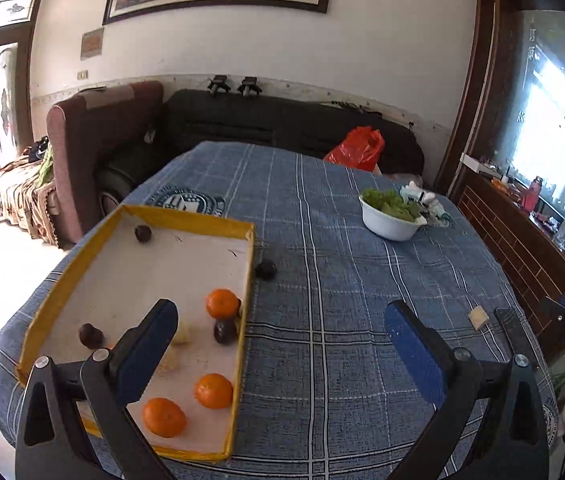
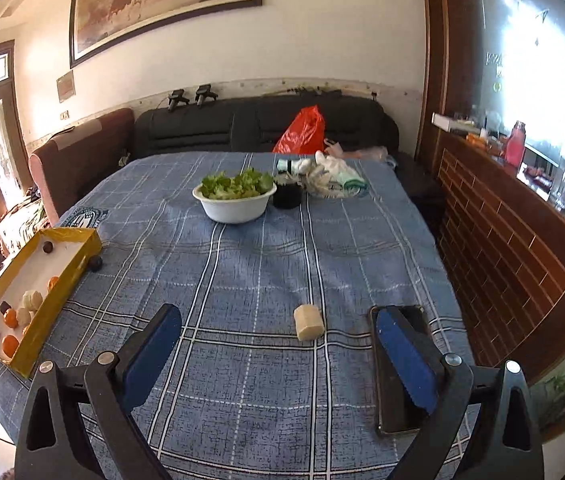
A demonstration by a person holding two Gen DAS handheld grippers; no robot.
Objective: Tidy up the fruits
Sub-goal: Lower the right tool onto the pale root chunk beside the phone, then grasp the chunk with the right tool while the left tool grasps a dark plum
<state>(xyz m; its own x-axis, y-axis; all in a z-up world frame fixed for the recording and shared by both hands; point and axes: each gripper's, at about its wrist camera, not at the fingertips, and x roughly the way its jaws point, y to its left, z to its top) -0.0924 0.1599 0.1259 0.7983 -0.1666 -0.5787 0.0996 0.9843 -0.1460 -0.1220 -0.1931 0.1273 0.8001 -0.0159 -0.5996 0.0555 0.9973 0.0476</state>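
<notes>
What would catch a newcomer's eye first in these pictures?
The yellow tray on the table's left, holding oranges and dark plums. Next, the white bowl of greens at the far middle, and the red bag on the sofa behind.

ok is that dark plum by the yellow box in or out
Out: the dark plum sits on the tablecloth beside the yellow box.

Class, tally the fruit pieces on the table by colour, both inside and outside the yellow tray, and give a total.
Orange: 3
Dark purple: 4 (one outside the yellow tray)
Pale cream: 3 (one on the cloth, outside)
Total: 10
</notes>
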